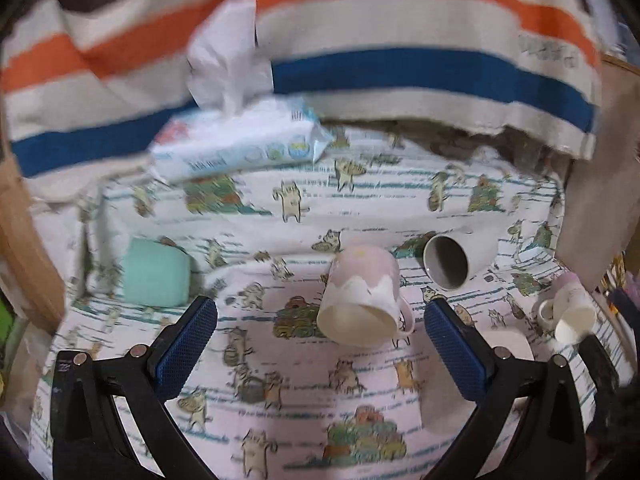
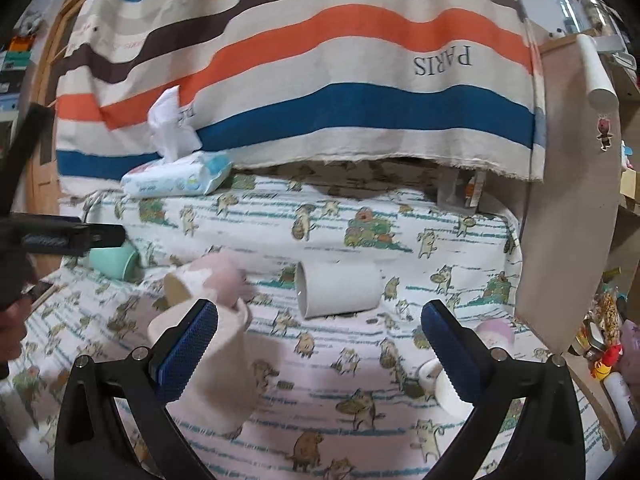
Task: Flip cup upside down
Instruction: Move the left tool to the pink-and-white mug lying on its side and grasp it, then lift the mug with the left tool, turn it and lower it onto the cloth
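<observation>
1. A teal cup [image 1: 157,278] sits at far left on the cat-print cloth [image 1: 304,400]
2. The left gripper [image 1: 320,328] gapes wide, fingers holding nothing
3. The pink-and-white cup [image 1: 362,302] lies tilted between and beyond those fingers, touching neither
4. A grey cup [image 1: 456,258] lies on its side
5. The right gripper [image 2: 320,330] is spread wide, empty

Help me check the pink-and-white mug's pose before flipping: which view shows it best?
The left wrist view: the pink-and-white mug lies on its side centred ahead of the open jaws, mouth toward the camera, handle visible. In the right wrist view it is blurred at left, partly hidden behind a finger.
</observation>
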### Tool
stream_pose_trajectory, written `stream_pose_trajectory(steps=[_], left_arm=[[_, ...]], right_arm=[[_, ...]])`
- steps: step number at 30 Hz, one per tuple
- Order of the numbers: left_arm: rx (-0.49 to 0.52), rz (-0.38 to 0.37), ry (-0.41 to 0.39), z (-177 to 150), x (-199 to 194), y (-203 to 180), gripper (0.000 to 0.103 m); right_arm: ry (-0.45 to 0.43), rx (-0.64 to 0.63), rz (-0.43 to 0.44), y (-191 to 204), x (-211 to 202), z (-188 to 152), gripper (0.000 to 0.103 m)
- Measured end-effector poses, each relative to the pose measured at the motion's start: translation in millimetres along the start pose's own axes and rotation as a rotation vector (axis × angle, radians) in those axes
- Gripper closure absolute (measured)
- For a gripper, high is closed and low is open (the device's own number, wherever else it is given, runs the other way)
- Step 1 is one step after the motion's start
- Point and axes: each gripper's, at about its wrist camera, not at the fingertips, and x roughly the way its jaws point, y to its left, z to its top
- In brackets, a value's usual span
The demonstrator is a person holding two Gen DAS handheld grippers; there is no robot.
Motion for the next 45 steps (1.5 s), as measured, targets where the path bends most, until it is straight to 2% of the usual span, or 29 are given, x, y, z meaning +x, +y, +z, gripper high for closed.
stream_pose_trajectory(steps=[3, 7, 11, 13, 24, 27, 34, 40, 45], left_arm=[[-0.071, -0.072, 0.138, 16, 40, 7, 0.0], [-0.06, -0.086, 0.287, 22, 89, -2, 0.0], [-0.083, -0.115, 0.41, 16, 125, -9, 0.011], [-0.107, -0.132, 0.445, 14, 136, -9, 0.013], [-0.159, -0.188, 0.531, 9, 178, -13, 0.012], [-0.151, -0.187, 0.532, 2, 183, -16, 0.017], [-0.141, -0.121, 0.439, 8, 155, -5, 0.02], [-0.131, -0.092, 0.338, 8, 109, 10, 0.02], [-0.167, -0.107, 0.26, -11, 63, 16, 0.02]], right_arm=[[-0.016, 0.01, -0.026, -5, 3, 6, 0.0], [-0.027, 0.001, -0.043, -7, 6, 8, 0.0], [-0.028, -0.01, -0.056, -6, 11, 7, 0.0], [-0.025, -0.007, -0.06, -5, 14, 7, 0.0], [-0.008, 0.013, -0.066, -7, 29, 0, 0.0], [-0.014, 0.015, -0.069, -8, 29, 0, 0.0], [-0.019, 0.024, -0.074, -10, 28, -2, 0.0], [-0.029, 0.017, -0.087, -11, 26, -3, 0.0], [-0.04, 0.02, -0.093, -11, 22, -4, 0.0]])
